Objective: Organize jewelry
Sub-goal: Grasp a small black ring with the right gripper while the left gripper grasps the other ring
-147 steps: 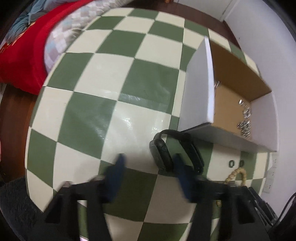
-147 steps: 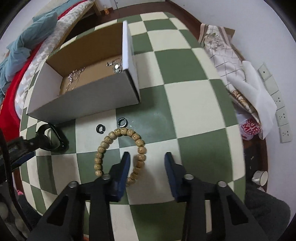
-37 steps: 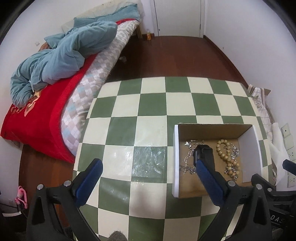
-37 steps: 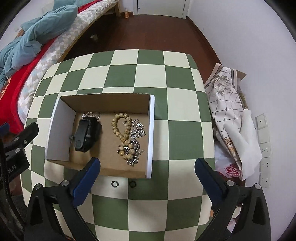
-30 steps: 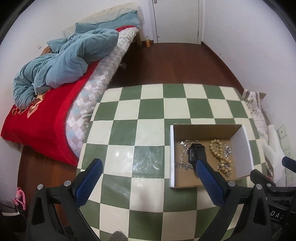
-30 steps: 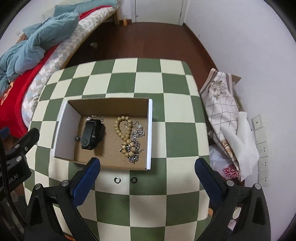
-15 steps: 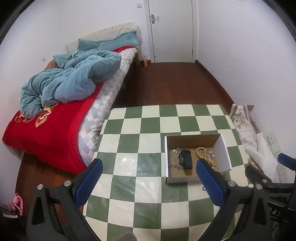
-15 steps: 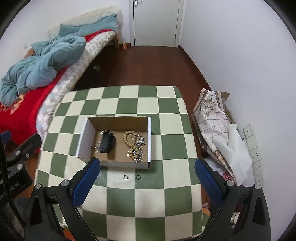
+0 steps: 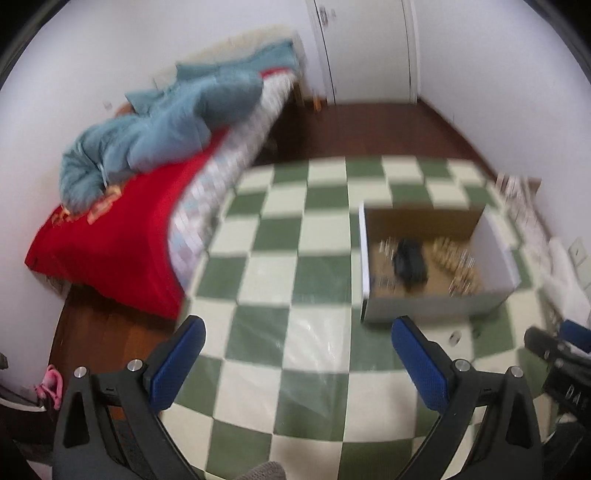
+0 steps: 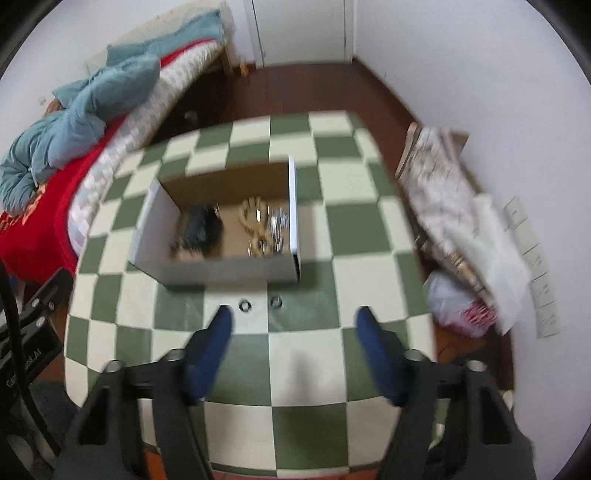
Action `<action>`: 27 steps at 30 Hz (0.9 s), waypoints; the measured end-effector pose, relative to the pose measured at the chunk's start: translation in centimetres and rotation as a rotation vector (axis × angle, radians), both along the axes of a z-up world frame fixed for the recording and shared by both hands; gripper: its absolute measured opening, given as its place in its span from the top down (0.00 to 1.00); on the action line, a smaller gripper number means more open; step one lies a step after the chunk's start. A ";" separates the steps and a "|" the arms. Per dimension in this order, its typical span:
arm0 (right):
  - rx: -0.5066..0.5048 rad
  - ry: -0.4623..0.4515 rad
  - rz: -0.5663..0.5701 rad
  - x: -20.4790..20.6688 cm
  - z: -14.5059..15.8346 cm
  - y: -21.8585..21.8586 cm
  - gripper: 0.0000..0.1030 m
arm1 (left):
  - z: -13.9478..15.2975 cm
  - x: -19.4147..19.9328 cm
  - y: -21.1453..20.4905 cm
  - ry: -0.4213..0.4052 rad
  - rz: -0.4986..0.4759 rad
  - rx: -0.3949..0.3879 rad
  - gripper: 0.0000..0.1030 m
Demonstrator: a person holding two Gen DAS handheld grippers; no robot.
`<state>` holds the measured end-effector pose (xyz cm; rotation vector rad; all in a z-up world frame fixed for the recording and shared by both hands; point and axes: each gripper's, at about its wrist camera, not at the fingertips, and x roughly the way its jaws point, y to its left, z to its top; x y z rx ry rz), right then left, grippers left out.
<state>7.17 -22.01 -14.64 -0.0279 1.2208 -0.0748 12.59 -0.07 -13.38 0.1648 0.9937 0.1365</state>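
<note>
An open cardboard box [image 10: 159,243] [image 9: 495,236] stands on the green-and-cream checkered table [image 10: 306,354] [image 9: 288,258]. Inside lie a black watch [image 10: 203,225] [image 9: 408,260], a wooden bead bracelet [image 10: 255,214] [image 9: 448,251] and silver jewelry [image 10: 275,229]. Two small dark rings [image 10: 244,305] [image 10: 275,302] rest on the table just in front of the box. My right gripper [image 10: 293,315] hovers above the table near those rings, its jaws closing with nothing between them. My left gripper [image 9: 297,332] is wide open and empty, left of the box. Both views are motion-blurred.
A bed [image 9: 122,221] with a red cover and a blue blanket borders the table's left side. Patterned cloth and white bags [image 10: 461,221] lie against the wall on the right. Brown floor and a white door [image 10: 299,29] are beyond the table.
Both cameras have come down closer to the table and box, after pulling far back. The right gripper's blue fingers have drawn noticeably nearer each other. The left gripper's spread is unchanged.
</note>
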 end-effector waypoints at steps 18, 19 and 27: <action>0.007 0.048 0.073 3.3 -10.3 0.8 0.73 | -9.0 1.1 0.7 0.184 0.040 0.050 0.00; -0.020 0.046 0.088 3.2 -10.3 1.1 0.80 | -9.0 1.1 0.6 0.186 0.039 0.049 0.00; 0.018 0.016 0.049 2.2 -9.0 -0.7 0.88 | -8.2 0.9 -1.5 0.191 -0.010 -0.002 0.01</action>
